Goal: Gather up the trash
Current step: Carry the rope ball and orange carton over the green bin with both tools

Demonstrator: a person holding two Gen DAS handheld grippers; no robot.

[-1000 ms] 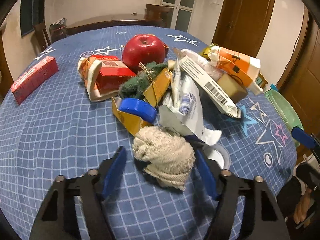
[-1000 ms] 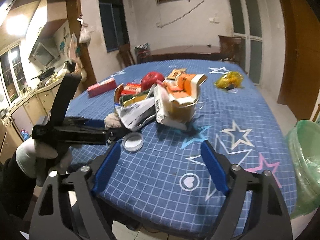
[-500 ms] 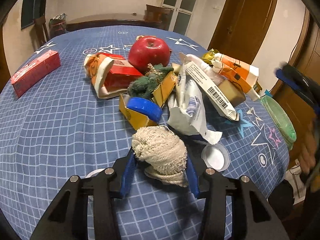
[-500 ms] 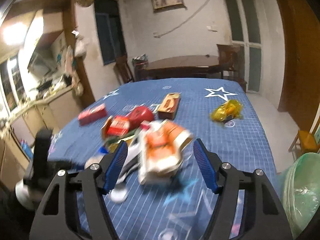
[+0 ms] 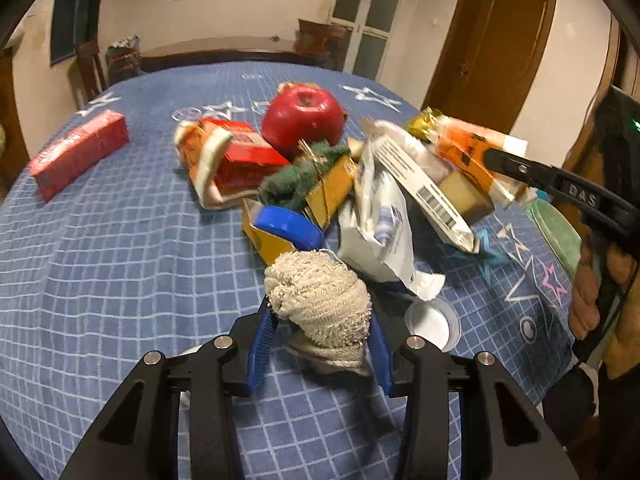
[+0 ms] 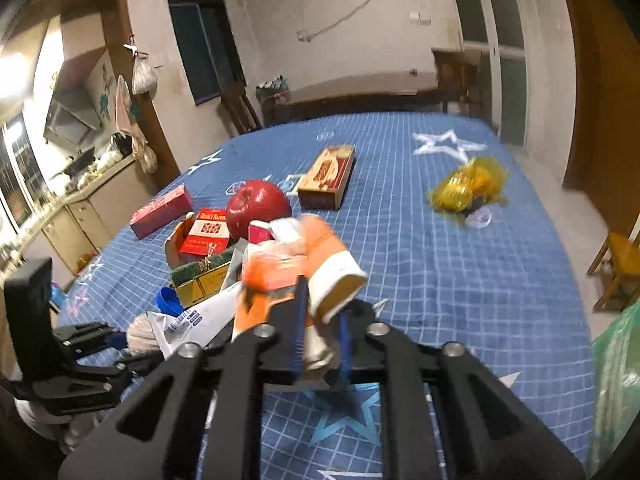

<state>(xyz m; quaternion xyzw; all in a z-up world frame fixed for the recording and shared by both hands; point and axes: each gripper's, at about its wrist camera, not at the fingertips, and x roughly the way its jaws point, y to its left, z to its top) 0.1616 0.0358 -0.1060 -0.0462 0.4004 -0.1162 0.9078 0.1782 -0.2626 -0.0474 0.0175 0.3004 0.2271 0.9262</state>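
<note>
My left gripper [image 5: 318,344] is shut on a beige balled rag [image 5: 318,298] at the near edge of a trash pile on the blue checked tablecloth [image 5: 100,260]. My right gripper [image 6: 322,334] is shut on an orange and white carton [image 6: 304,272] at the right side of the pile; it also shows in the left wrist view [image 5: 472,152]. The pile holds a red apple [image 5: 304,118], a red box in an orange wrapper [image 5: 236,156], a blue cap [image 5: 288,226], a white barcode wrapper [image 5: 424,192] and a green sponge [image 5: 298,178].
A red box [image 5: 80,152] lies at the left. A white lid [image 5: 432,322] lies by the rag. A brown box [image 6: 328,176] and a yellow wrapper [image 6: 468,184] lie farther back. A green trash bag [image 6: 616,392] hangs off the right table edge.
My left gripper has closed on the rag. My right gripper has swung in from the table edge to the pile and closed on the orange carton.
</note>
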